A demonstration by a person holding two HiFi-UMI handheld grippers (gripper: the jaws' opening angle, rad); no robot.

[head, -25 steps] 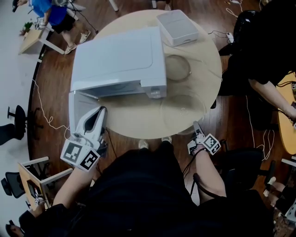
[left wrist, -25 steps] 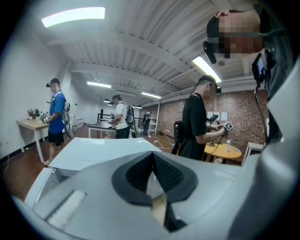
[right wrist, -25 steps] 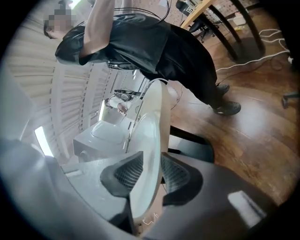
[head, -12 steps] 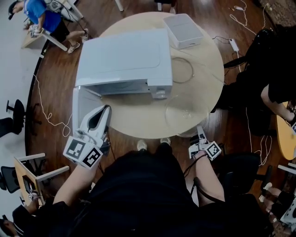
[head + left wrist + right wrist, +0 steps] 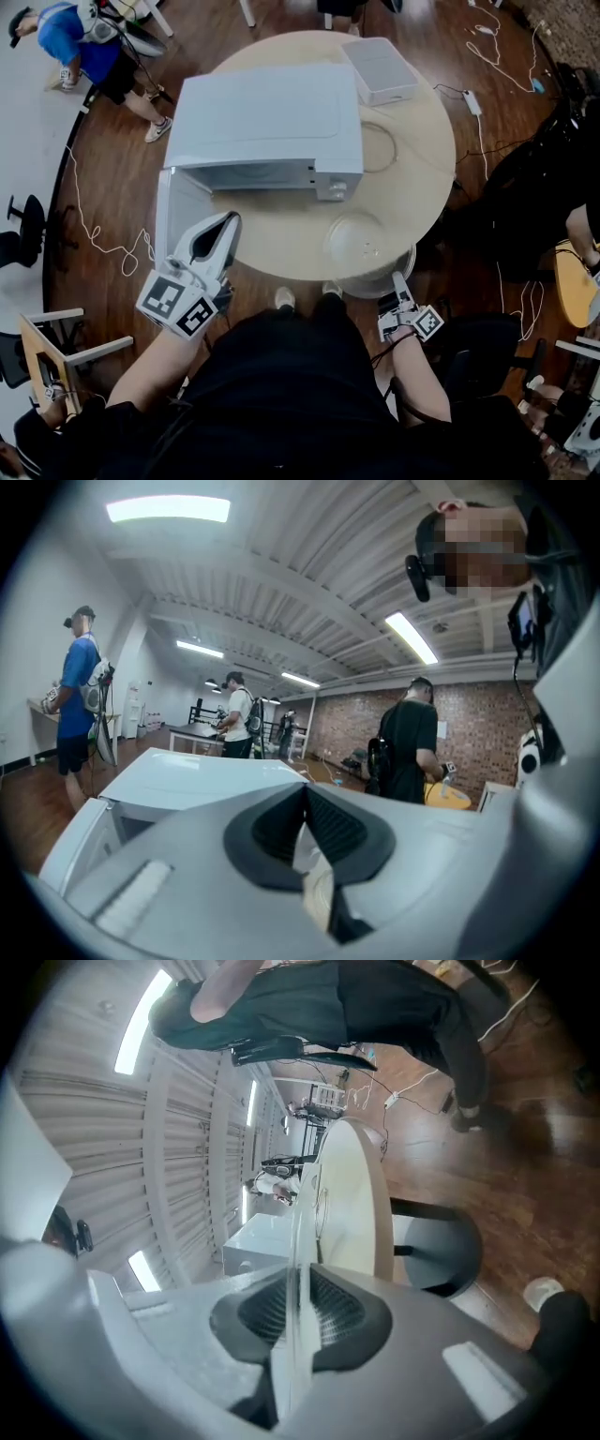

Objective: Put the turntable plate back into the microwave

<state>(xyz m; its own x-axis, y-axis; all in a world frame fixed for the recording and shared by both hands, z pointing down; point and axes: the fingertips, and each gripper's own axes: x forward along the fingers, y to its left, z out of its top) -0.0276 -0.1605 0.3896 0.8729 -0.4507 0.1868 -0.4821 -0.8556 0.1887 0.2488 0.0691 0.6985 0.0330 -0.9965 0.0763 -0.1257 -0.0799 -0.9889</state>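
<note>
A round pale wooden table (image 5: 427,141) stands on a dark plank floor (image 5: 197,28) strewn with white cables (image 5: 91,234). A black office chair (image 5: 23,230) sits at the left. Farther off, a brick wall (image 5: 473,714) runs under ceiling strip lights (image 5: 169,510).

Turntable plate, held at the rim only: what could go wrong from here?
The right gripper pinches only the thin rim of the glass turntable plate; its jaws just closed, then eased slightly, so it may slip or tip. The ring lies on the table beside the microwave, so the plate may seat badly.
</note>
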